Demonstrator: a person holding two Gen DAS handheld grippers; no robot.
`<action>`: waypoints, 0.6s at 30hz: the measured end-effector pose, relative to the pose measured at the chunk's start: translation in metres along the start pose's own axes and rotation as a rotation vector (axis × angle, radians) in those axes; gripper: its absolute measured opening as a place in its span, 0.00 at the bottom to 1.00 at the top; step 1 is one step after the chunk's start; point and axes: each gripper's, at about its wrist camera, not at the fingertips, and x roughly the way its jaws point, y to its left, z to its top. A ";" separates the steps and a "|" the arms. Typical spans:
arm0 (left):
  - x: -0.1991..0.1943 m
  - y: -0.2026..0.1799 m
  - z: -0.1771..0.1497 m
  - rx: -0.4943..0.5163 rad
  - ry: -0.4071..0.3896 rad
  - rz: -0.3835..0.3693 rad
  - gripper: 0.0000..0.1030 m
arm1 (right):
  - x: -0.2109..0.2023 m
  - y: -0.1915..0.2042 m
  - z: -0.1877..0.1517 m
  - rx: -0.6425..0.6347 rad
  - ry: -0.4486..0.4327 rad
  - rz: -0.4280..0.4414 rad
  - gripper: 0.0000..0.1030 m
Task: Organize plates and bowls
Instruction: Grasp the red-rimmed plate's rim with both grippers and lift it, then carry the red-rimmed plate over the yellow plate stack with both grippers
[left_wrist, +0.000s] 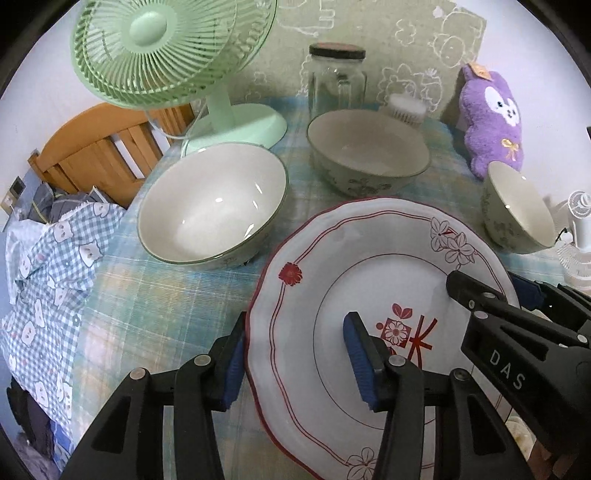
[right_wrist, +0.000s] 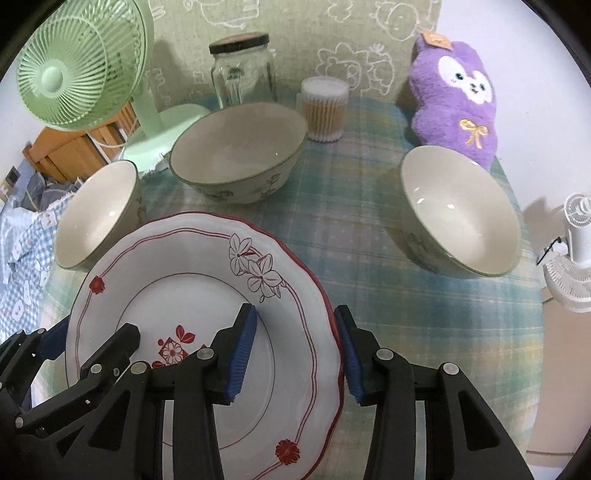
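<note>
1. The plate (left_wrist: 369, 295) lies between the two grippers: the left gripper (left_wrist: 295, 354) straddles its left rim, the right gripper (right_wrist: 295, 354) its right rim, so both are equally near.
2. Each gripper's fingers grasp the rim, one above and one below it.
3. The plate sits low over the bench (right_wrist: 369, 258), in front of three bowls; whether it touches the cloth cannot be told.
4. It is white and scalloped, with red border lines and flower motifs.
</note>
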 end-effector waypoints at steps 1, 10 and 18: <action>-0.004 -0.001 -0.001 0.002 -0.006 0.000 0.49 | -0.005 0.000 -0.001 0.002 -0.005 0.000 0.45; -0.044 -0.008 -0.014 0.024 -0.058 -0.018 0.48 | -0.051 -0.006 -0.017 0.019 -0.054 -0.017 0.44; -0.068 -0.014 -0.039 0.035 -0.075 -0.043 0.48 | -0.083 -0.012 -0.048 0.037 -0.071 -0.041 0.44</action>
